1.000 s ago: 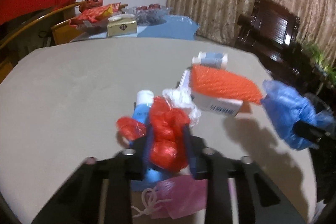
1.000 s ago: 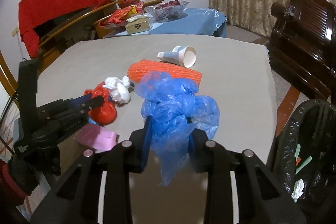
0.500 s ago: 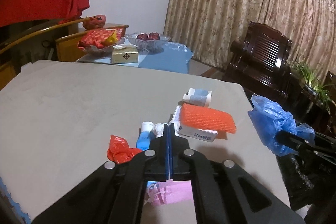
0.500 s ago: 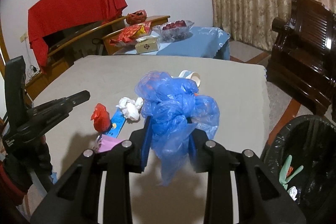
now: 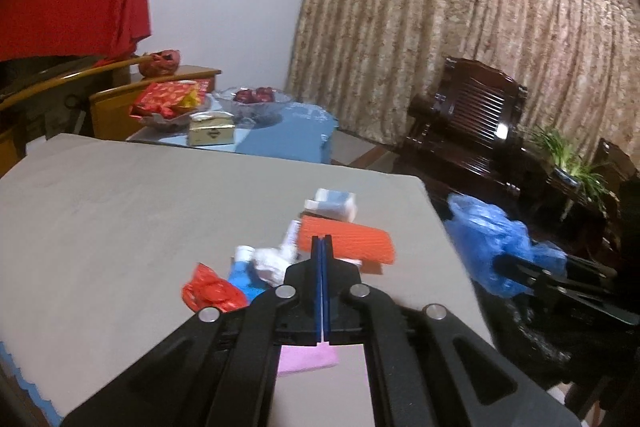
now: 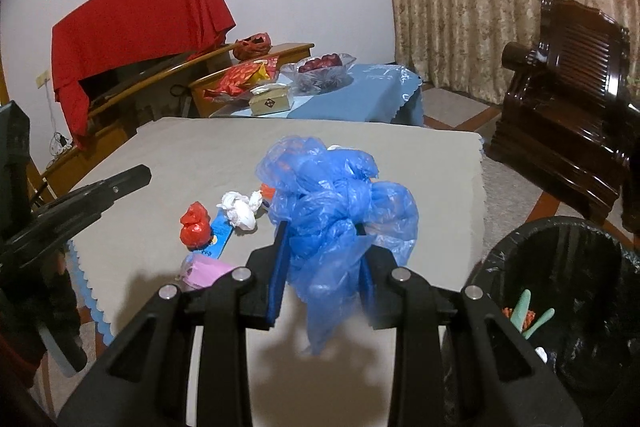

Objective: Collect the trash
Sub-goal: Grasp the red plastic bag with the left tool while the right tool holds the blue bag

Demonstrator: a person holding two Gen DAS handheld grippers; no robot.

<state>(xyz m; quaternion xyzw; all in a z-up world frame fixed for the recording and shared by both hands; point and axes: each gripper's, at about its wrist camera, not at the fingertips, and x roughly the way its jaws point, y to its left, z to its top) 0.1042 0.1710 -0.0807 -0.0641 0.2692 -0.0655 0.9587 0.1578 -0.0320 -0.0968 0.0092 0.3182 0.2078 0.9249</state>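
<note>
My left gripper (image 5: pixel 322 241) is shut with nothing in it, raised over the litter on the grey table (image 5: pixel 120 211). Below it lie a red crumpled wrapper (image 5: pixel 212 293), a blue tube (image 5: pixel 242 273), a white tissue wad (image 5: pixel 272 261), an orange foam net (image 5: pixel 348 243) on a white box, a paper cup (image 5: pixel 334 205) and a pink pouch (image 5: pixel 306 357). My right gripper (image 6: pixel 320 231) is shut on a crumpled blue plastic bag (image 6: pixel 336 195), held above the table's near right corner. A black-lined trash bin (image 6: pixel 560 223) stands on the floor to its right.
Behind the grey table stands a low table with a blue cloth (image 6: pixel 372 87), holding a fruit bowl, a tissue box and snack packs. A dark wooden chair (image 6: pixel 572 87) is at the right by the curtain. A red cloth (image 6: pixel 136 23) hangs at the back left.
My left gripper lost the red wrapper, closed empty and rose; the wrapper now lies on the table. My right gripper lifted the blue bag higher and drew back toward the table's corner by the bin.
</note>
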